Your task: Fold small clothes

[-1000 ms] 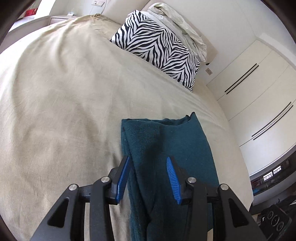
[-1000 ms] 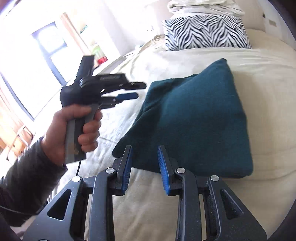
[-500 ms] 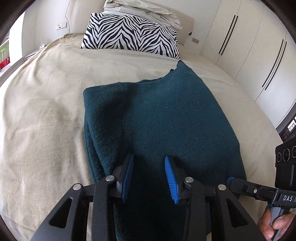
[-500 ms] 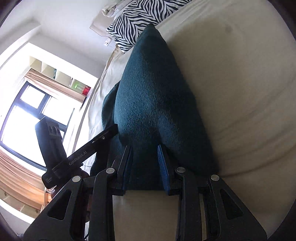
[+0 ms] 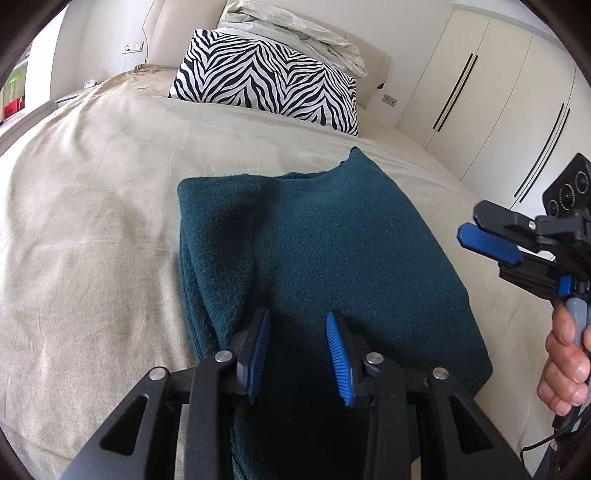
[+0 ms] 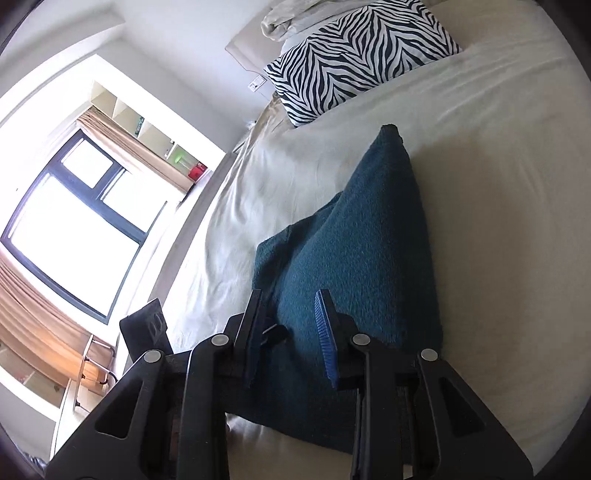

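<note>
A dark teal knitted garment (image 5: 325,258) lies folded into a thick rectangle on the beige bed sheet (image 5: 92,221); it also shows in the right wrist view (image 6: 362,251). My left gripper (image 5: 298,354) is open and empty, hovering over the garment's near edge. My right gripper (image 6: 290,332) is open and empty, over the garment's near end, tilted sideways. In the left wrist view the right gripper (image 5: 491,240) hangs above the bed to the right of the garment, held by a hand (image 5: 565,369).
A zebra-print pillow (image 5: 269,85) leans at the head of the bed with crumpled pale bedding (image 5: 295,33) on top. White wardrobe doors (image 5: 498,110) stand on the right. A bright window (image 6: 74,229) and shelves are beyond the bed's left side.
My right gripper has lifted off the garment's edge and moved to the right side. My left gripper has pulled back slightly. The garment lies still.
</note>
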The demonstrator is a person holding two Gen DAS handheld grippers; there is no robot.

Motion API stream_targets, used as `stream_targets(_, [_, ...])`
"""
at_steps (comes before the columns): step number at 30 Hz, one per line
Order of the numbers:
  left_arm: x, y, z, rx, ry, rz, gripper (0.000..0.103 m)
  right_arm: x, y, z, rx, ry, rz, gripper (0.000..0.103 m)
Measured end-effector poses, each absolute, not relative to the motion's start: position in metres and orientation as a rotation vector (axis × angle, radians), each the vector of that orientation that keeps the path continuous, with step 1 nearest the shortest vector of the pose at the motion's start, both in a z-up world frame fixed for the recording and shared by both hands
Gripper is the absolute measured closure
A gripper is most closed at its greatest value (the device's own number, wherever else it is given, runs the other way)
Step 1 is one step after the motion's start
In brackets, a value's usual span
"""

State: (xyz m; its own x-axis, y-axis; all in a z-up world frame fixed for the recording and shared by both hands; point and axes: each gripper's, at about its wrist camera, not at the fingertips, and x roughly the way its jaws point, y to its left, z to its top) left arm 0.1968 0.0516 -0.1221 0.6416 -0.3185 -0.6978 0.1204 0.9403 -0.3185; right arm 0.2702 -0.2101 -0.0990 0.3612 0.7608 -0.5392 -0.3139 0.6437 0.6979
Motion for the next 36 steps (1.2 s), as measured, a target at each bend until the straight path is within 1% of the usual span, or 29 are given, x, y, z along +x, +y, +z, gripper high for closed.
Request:
stream_targets(3, [0.2, 0.048, -0.123, -0.237, 0.839, -0.239, 0.067, 0.317, -0.194, -0.139, 0.559, 1.089, 0.654, 0.076])
stream_targets(5, [0.204, 0.046, -0.124, -0.228, 0.841, -0.23, 0.068, 0.33, -0.196, -0.153, 0.603, 1.06, 0.648, 0.078])
stream_targets(6, [0.207, 0.047, -0.124, -0.231, 0.842, -0.225, 0.071, 0.331, -0.199, -0.154, 0.602, 1.033, 0.644, 0.081])
stream_targets(8, [0.214, 0.05, -0.125, -0.249, 0.849, -0.215, 0.075, 0.33, -0.205, -0.156, 0.62, 1.005, 0.635, 0.083])
stream_targets(10, [0.219, 0.051, -0.125, -0.254, 0.858, -0.204, 0.079, 0.327, -0.21, -0.16, 0.608, 0.987, 0.607, 0.091])
stream_targets(11, [0.224, 0.051, -0.124, -0.252, 0.864, -0.2, 0.079, 0.327, -0.214, -0.164, 0.62, 0.988, 0.586, 0.101])
stream_targets(14, [0.229, 0.049, -0.121, -0.252, 0.88, -0.187, 0.079, 0.33, -0.226, -0.175, 0.734, 0.998, 0.57, 0.103])
stream_targets(16, [0.225, 0.049, -0.112, -0.26, 0.889, -0.167, 0.079, 0.328, -0.222, -0.167, 0.695, 1.014, 0.538, 0.103])
stream_targets(17, [0.221, 0.049, -0.103, -0.244, 0.869, -0.143, 0.075, 0.326, -0.217, -0.158, 0.653, 1.007, 0.548, 0.097])
stream_targets(18, [0.219, 0.049, -0.094, -0.232, 0.835, -0.126, 0.067, 0.323, -0.213, -0.147, 0.615, 0.99, 0.565, 0.093])
stream_targets(19, [0.219, 0.05, -0.086, -0.239, 0.811, -0.125, 0.06, 0.324, -0.208, -0.14, 0.595, 0.97, 0.588, 0.085])
stream_targets(20, [0.223, 0.051, -0.081, -0.259, 0.8, -0.13, 0.058, 0.326, -0.205, -0.133, 0.598, 0.96, 0.614, 0.08])
stream_targets(22, [0.238, 0.052, -0.079, -0.288, 0.799, -0.135, 0.058, 0.337, -0.199, -0.128, 0.631, 0.946, 0.658, 0.053])
stream_targets(24, [0.262, 0.054, -0.087, -0.293, 0.819, -0.112, 0.058, 0.354, -0.194, -0.129, 0.648, 0.94, 0.67, 0.052])
stream_targets(25, [0.277, 0.057, -0.096, -0.301, 0.85, -0.102, 0.058, 0.368, -0.192, -0.137, 0.666, 0.969, 0.661, 0.052])
stream_targets(27, [0.304, 0.066, -0.124, -0.326, 0.924, -0.088, 0.059, 0.393, -0.199, -0.16, 0.733, 1.056, 0.588, 0.056])
stream_targets(28, [0.309, 0.068, -0.132, -0.328, 0.919, -0.098, 0.059, 0.402, -0.204, -0.169, 0.766, 1.074, 0.563, 0.062])
stream_targets(30, [0.307, 0.064, -0.133, -0.288, 0.89, -0.112, 0.059, 0.411, -0.21, -0.176, 0.752, 1.072, 0.535, 0.07])
stream_targets(34, [0.308, 0.067, -0.137, -0.286, 0.876, -0.143, 0.059, 0.41, -0.217, -0.183, 0.754, 1.028, 0.581, 0.071])
stream_targets(36, [0.307, 0.07, -0.135, -0.284, 0.877, -0.167, 0.059, 0.401, -0.224, -0.174, 0.713, 1.016, 0.551, 0.071])
